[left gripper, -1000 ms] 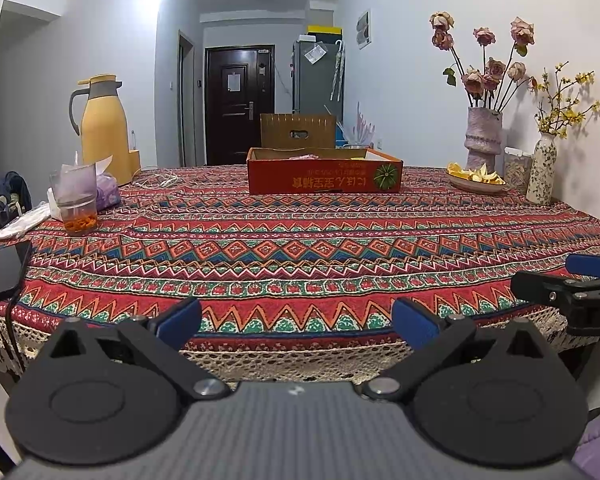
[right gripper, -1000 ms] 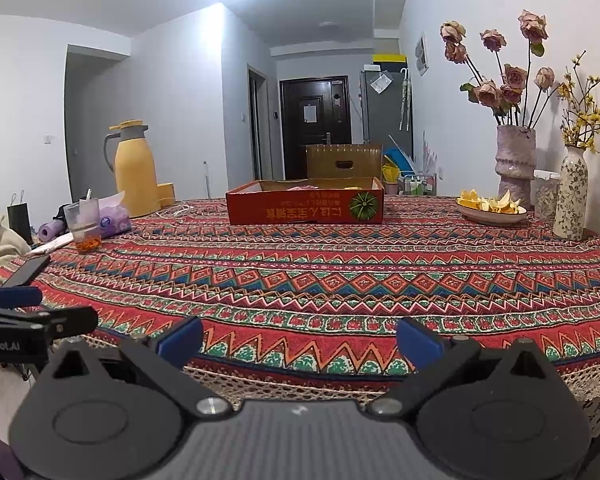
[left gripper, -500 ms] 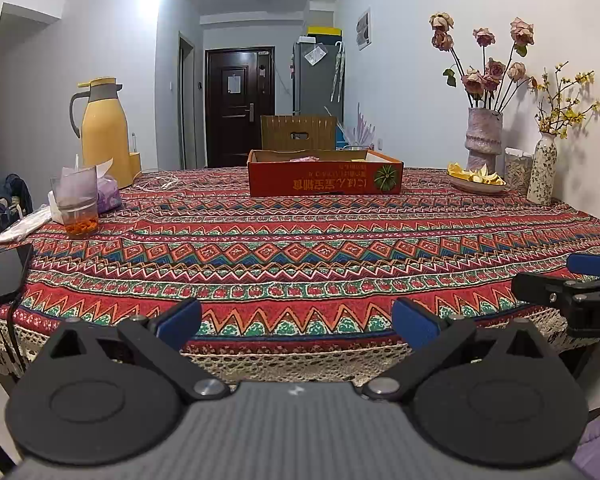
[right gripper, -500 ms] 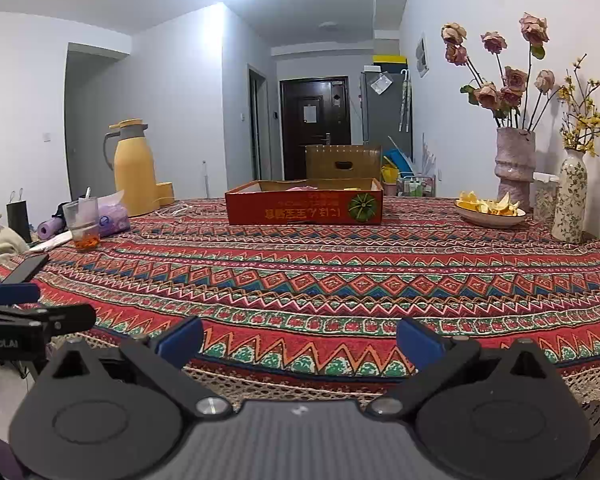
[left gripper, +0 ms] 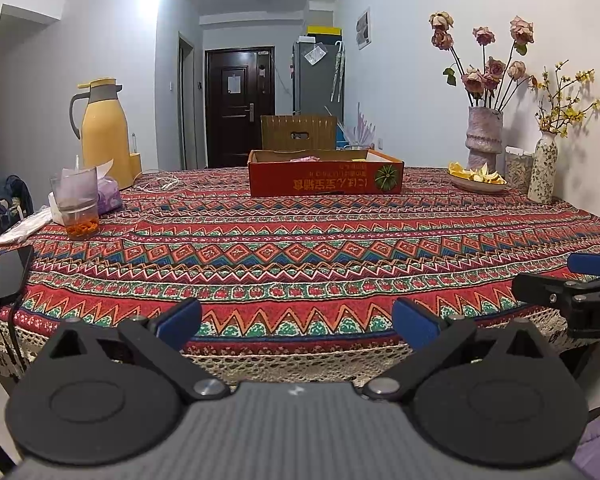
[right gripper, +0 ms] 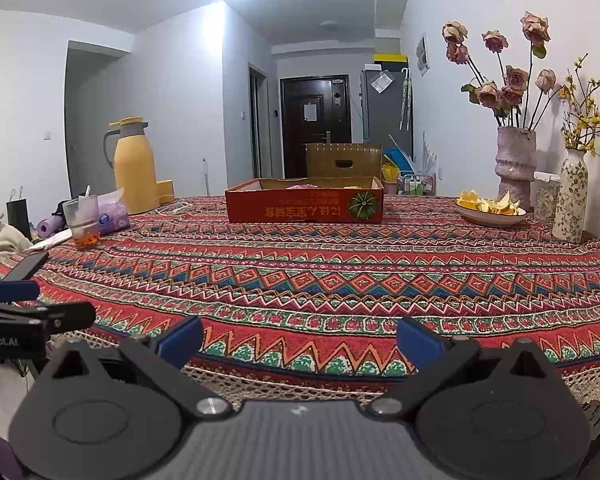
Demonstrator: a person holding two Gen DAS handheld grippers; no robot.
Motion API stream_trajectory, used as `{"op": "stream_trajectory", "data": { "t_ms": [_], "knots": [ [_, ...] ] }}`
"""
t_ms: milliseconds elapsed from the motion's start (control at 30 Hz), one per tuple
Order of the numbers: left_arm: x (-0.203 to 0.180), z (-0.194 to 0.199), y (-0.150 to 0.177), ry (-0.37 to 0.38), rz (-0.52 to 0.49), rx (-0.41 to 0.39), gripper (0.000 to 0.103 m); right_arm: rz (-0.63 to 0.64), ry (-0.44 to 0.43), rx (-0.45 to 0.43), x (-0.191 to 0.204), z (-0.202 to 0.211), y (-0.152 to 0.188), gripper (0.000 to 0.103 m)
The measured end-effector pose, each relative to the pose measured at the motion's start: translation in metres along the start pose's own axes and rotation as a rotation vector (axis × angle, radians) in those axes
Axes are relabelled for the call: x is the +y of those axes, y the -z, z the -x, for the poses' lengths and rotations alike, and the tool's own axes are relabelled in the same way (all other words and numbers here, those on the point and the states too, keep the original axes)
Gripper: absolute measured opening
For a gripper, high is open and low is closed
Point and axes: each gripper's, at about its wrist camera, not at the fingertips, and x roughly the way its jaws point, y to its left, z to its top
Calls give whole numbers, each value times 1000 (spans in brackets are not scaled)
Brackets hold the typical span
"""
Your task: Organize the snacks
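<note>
A shallow red cardboard box (left gripper: 326,178) with a pumpkin print stands at the far middle of the table; it also shows in the right wrist view (right gripper: 305,205). Pink and yellow packets barely show over its rim. My left gripper (left gripper: 296,322) is open and empty, held at the table's near edge. My right gripper (right gripper: 300,342) is open and empty too, at the near edge to the right of the left one. The right gripper's side shows at the right of the left wrist view (left gripper: 572,296).
The round table wears a patterned red cloth (left gripper: 300,248). On the left stand a yellow thermos (left gripper: 102,136), a glass (left gripper: 78,208), a tissue pack and a phone (left gripper: 6,278). On the right stand a plate of peels (left gripper: 476,180), a jar and two flower vases (left gripper: 484,140).
Both grippers have dropped slightly and drawn a little back from the table; the box looks a bit lower in view. Both jaws stay open.
</note>
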Motion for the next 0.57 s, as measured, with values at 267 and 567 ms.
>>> {"op": "stream_trajectory", "data": {
  "t_ms": [267, 567],
  "knots": [
    [0, 1, -1, -2, -4, -3, 103, -4, -2, 0, -1, -1, 0, 103],
    [-3, 6, 1, -1, -16, -26, 103, -2, -1, 1, 0, -1, 1, 103]
  ]
}}
